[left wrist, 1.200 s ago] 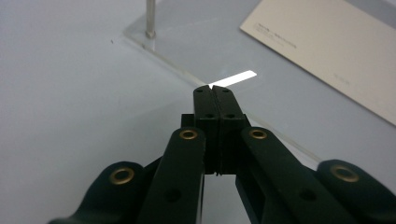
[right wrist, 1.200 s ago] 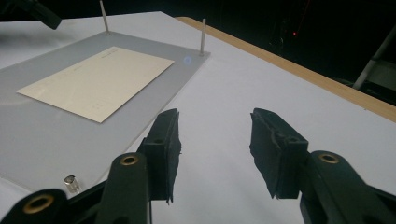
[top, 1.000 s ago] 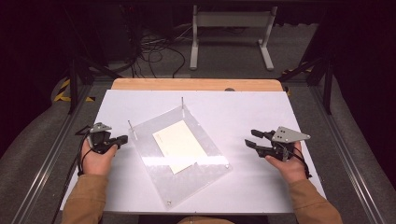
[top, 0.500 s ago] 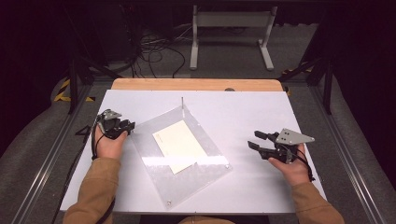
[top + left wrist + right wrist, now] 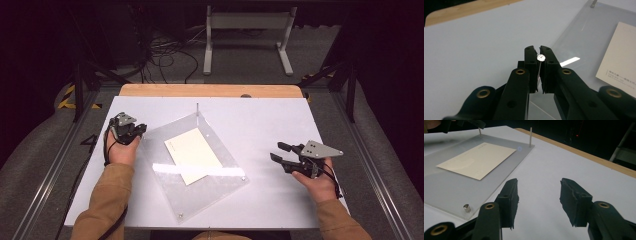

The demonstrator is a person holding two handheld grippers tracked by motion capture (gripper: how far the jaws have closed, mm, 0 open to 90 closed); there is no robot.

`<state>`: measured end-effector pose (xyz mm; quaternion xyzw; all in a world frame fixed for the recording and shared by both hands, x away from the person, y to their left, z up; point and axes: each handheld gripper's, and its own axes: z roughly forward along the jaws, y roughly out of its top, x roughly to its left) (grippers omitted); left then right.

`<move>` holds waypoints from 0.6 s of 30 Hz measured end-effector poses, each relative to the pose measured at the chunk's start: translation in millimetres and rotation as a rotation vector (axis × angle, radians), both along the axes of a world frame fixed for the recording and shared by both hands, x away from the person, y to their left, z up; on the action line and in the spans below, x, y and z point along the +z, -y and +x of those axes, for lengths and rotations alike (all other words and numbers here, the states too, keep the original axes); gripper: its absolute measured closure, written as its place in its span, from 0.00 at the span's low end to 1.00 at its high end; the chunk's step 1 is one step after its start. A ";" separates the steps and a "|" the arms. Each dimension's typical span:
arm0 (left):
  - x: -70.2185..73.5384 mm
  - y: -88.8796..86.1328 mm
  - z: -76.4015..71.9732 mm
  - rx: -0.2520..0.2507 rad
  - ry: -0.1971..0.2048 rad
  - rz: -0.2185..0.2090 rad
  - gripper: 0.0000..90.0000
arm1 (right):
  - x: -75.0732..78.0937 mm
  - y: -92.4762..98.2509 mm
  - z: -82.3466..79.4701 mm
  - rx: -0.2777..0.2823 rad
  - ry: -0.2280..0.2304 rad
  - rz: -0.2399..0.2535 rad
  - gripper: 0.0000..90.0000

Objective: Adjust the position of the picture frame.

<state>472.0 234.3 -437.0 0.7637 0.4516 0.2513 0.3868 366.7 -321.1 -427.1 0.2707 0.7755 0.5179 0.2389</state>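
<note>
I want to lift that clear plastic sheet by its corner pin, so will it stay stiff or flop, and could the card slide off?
The clear plastic sheet looks thick-edged and lies flat, so it probably stays stiff. Its glossy face suggests the card, lying loose on it, may slide if it tilts. The left hand-held gripper pinches only a thin corner pin, so the sheet could swing.

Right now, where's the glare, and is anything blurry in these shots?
High view: a bright glare streak crosses the clear acrylic plate below the cream card. Left gripper view: a glare strip on the plate, near black pads soft. Right gripper view: foreground pads slightly blurred, background dark.
</note>
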 end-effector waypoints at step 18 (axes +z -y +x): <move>29.6 69.7 39.4 -0.212 0.118 -0.005 0.93 | 5.0 23.9 -21.9 -0.056 0.014 0.029 0.54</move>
